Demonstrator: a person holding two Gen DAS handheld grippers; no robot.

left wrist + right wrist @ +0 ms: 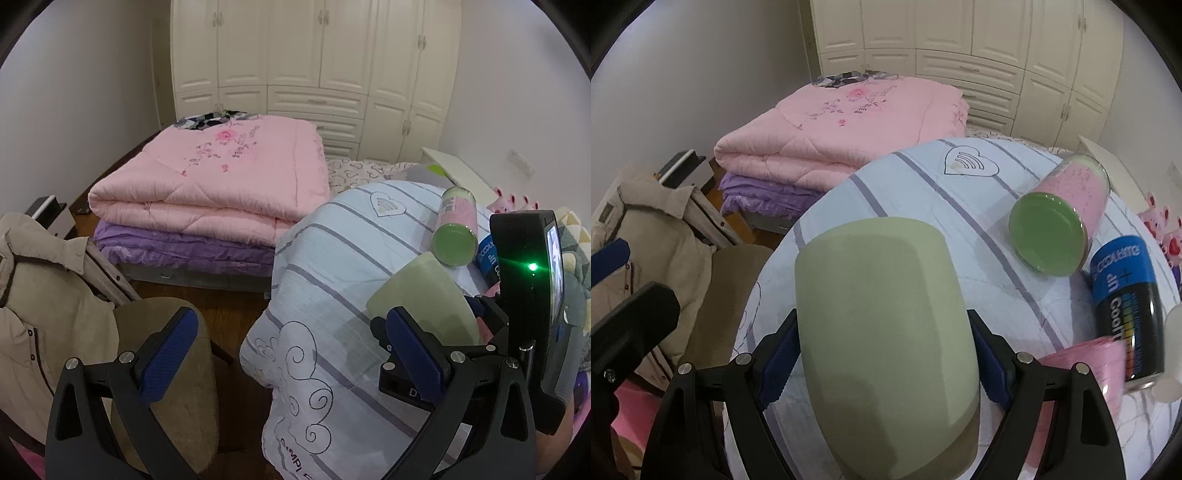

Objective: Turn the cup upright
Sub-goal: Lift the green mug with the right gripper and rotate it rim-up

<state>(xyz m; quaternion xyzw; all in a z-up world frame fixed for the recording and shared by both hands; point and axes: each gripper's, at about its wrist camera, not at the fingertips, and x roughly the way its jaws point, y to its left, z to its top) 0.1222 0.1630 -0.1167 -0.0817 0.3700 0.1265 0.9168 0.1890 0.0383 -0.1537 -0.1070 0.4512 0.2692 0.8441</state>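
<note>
A pale green cup [886, 332] lies between my right gripper's [882, 365] blue pads [779, 369], which are shut on its sides; its closed base points away from the camera, over the striped light-blue quilt [923, 192]. In the left wrist view the same cup [424, 295] shows at the right, tilted, with the right gripper's body [528, 288] beside it. My left gripper [291, 354] is open and empty, to the left of the cup, over the quilt's edge [314, 295].
A clear tube with a green lid [1052, 229] lies on the quilt, next to a blue and black spray can [1126, 306] and a pink cup [1100, 362]. A folded pink duvet [214, 177] is behind. A chair with a beige coat [44, 295] stands at the left.
</note>
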